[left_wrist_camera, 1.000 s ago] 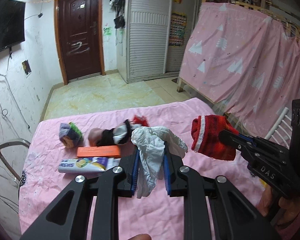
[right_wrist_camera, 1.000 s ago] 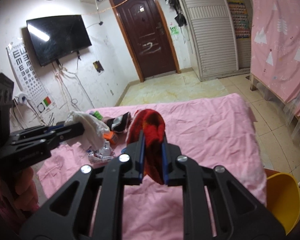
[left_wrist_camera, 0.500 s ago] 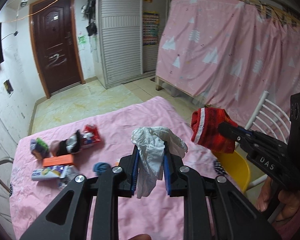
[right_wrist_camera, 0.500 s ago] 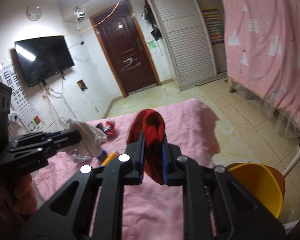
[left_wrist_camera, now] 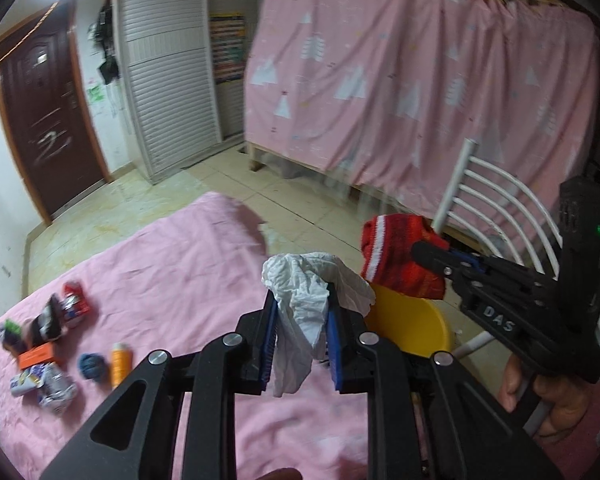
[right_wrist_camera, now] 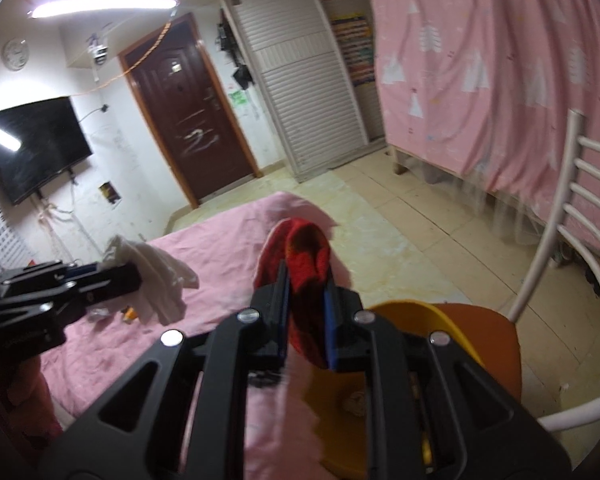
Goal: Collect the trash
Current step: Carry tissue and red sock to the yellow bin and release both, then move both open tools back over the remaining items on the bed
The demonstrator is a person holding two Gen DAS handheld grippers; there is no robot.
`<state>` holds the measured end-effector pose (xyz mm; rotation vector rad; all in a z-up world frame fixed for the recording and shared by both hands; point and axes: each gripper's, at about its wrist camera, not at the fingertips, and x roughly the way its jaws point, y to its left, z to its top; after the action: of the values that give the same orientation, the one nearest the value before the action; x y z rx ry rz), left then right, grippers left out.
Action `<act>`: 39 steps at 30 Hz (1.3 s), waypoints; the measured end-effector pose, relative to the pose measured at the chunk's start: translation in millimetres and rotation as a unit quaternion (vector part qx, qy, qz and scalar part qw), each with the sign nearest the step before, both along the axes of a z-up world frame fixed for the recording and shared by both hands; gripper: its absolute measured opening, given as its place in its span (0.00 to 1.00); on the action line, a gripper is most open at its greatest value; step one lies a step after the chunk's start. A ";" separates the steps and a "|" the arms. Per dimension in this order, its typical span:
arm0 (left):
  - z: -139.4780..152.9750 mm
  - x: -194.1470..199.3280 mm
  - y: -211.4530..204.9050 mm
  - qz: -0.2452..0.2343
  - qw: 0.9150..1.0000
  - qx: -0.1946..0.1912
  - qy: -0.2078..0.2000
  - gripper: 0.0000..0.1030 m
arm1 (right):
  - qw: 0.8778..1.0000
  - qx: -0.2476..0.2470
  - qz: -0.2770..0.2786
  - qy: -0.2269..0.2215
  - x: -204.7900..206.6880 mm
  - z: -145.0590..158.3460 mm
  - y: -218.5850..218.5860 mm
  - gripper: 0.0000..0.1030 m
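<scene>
My left hand-held gripper is clamped on a crumpled white tissue, my right hand-held gripper on a red knit sock; both feel light, soft, pinched mid-bunch. Just beyond sits the yellow bin; farther off, litter remains on the pink-covered worktop

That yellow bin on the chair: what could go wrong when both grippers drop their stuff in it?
The bin sits beside the table edge, so the red sock could land on the pink cloth instead. The tissue dangles loosely from the left gripper and may drift wide. The two grippers might bump.
</scene>
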<state>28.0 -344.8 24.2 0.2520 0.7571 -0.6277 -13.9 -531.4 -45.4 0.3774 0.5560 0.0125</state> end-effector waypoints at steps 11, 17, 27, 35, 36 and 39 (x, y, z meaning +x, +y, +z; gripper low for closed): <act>-12.0 -10.1 -51.8 -0.042 0.999 0.010 0.013 0.11 | 0.999 0.017 -0.035 0.003 -12.8 -13.3 -35.3 0.13; -16.6 -2.7 -62.5 -0.048 0.998 -0.002 0.033 0.38 | 0.999 0.025 -0.047 0.005 -15.0 -14.2 -41.8 0.30; -20.6 12.2 -36.9 -0.017 0.999 -0.011 0.047 0.48 | 0.999 0.024 -0.044 0.008 -11.2 -12.9 -33.6 0.36; -8.8 17.0 2.9 0.009 0.999 -0.030 0.036 0.49 | 1.000 0.011 -0.009 0.007 6.6 -1.7 4.2 0.41; -7.1 18.8 11.9 0.015 0.999 -0.034 0.036 0.49 | 1.000 0.008 -0.001 0.008 10.9 -0.2 12.6 0.41; -2.9 23.5 31.7 0.032 0.998 -0.043 0.033 0.52 | 1.000 0.001 0.018 0.012 20.9 3.6 32.0 0.41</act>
<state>51.5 -313.1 21.3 0.1290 0.7967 -0.6089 7.0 -499.4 -41.8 0.3705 0.5856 0.0430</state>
